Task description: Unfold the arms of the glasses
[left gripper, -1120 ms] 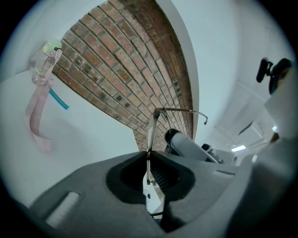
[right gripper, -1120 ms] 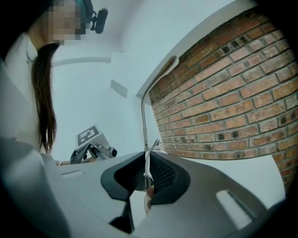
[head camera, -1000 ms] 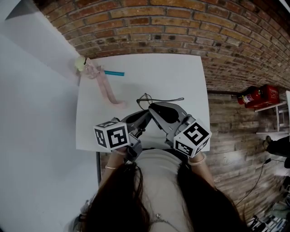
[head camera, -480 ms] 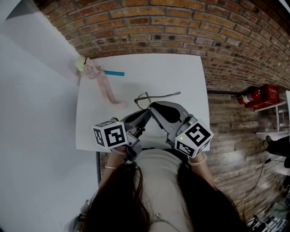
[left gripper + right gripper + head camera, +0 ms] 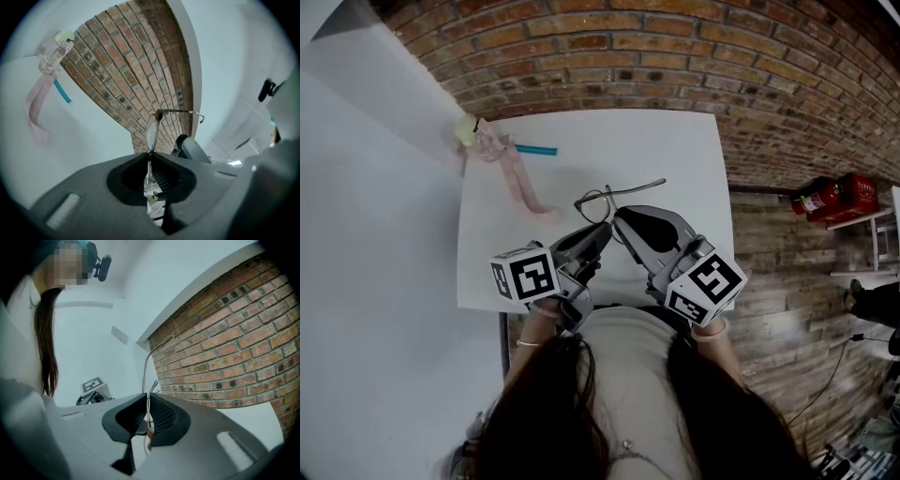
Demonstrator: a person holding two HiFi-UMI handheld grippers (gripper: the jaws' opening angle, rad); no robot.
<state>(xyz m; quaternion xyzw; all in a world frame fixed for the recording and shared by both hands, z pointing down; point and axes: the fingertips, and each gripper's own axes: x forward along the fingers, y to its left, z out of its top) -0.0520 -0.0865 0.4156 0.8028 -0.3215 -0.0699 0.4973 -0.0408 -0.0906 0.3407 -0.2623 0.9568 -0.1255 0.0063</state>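
Note:
Thin wire-framed glasses (image 5: 602,201) are held up above the white table (image 5: 675,150), between both grippers. My left gripper (image 5: 598,228) is shut on the frame at one lens (image 5: 152,133), seen edge-on in the left gripper view. From that lens one arm (image 5: 180,111) stretches out to the right, unfolded. My right gripper (image 5: 619,218) is shut on the glasses too, with a thin wire arm (image 5: 151,357) rising from between its jaws in the right gripper view. The left gripper's marker cube (image 5: 95,385) shows behind it.
A pale pink strap (image 5: 520,183) with a clear, yellow-capped piece (image 5: 469,131) and a teal stick (image 5: 536,150) lie at the table's far left corner. A brick wall (image 5: 675,56) stands behind the table. A red fire extinguisher (image 5: 834,199) sits on the floor to the right.
The glasses have been lifted and turned slightly, moving up and left in the head view. The outstretched arm now points more upward. Both grippers keep their hold.

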